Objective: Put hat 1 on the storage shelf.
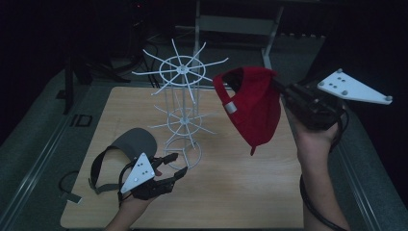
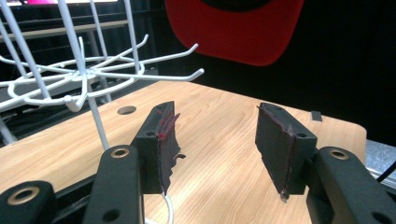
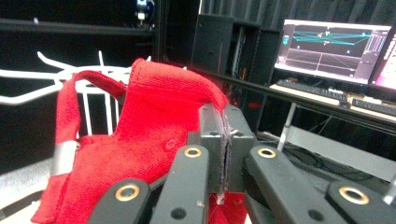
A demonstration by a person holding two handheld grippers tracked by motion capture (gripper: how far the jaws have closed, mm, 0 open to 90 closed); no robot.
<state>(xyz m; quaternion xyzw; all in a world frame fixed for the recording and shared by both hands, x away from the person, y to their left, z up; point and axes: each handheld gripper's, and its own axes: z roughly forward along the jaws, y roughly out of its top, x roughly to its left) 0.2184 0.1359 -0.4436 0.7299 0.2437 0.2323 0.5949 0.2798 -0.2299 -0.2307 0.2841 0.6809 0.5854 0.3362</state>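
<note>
Hanging a red cap on the white wire rack is the work in hand, judged from the layout. Table: light wood, bearing the rack near its middle-rear and a grey visor at front left. Rack: upright, two tiers of radiating hooks, upper tier level with the raised cap. Red cap: held clear of the table, just right of the rack's top tier, brim down, rear strap and silver buckle turned toward the hooks; apart from them. Grey visor: lying flat on the table, strap trailing toward the near edge, just beside the left gripper. Right gripper: jaws closed tight on the cap's crown fabric, hand raised at the right, forearm upright, gripper pointing left toward the rack. Left gripper: low over the table, jaws standing apart with nothing between them, pointing toward the rack's base. Handling note: the strap loop likely wants to be brought over a hook tip and lowered until the wire takes the weight before the jaws part; the light rack may tip if nudged sideways, so the idle left gripper could steady its base.
</note>
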